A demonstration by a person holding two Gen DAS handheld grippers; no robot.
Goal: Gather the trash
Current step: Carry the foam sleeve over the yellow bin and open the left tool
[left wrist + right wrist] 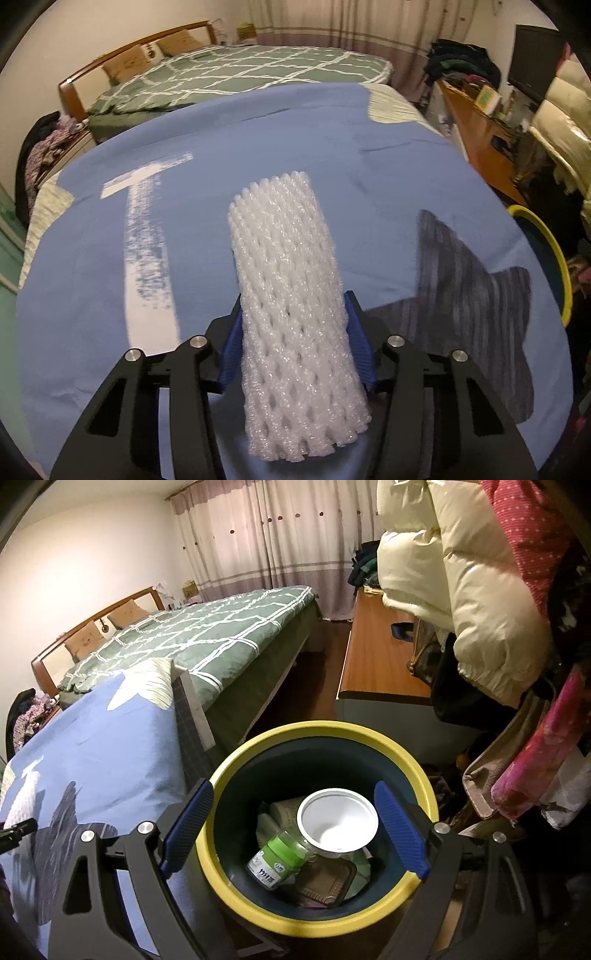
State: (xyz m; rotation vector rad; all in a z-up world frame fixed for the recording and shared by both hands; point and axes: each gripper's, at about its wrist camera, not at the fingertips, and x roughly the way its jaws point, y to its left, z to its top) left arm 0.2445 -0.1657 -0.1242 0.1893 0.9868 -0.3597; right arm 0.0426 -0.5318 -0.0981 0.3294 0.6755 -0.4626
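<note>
**Foam Net Gripped Above Blue Sheet**

The left tool (295, 343) clamps a white foam mesh sleeve (291, 302) at centre frame, its blue pads (360, 343) pressed into both sides, above a blue sheet (258, 140). The right tool (295, 827) stands wide and empty over a yellow-rimmed bin (258, 912) at lower centre, which holds a white cup (338, 821), a green-capped bottle (280, 856) and what may be a brown tray (325, 882).

Green checked bed (236, 74) behind blue sheet (258, 147); cream puffer jacket (461, 590) over wooden desk (376, 657).
</note>
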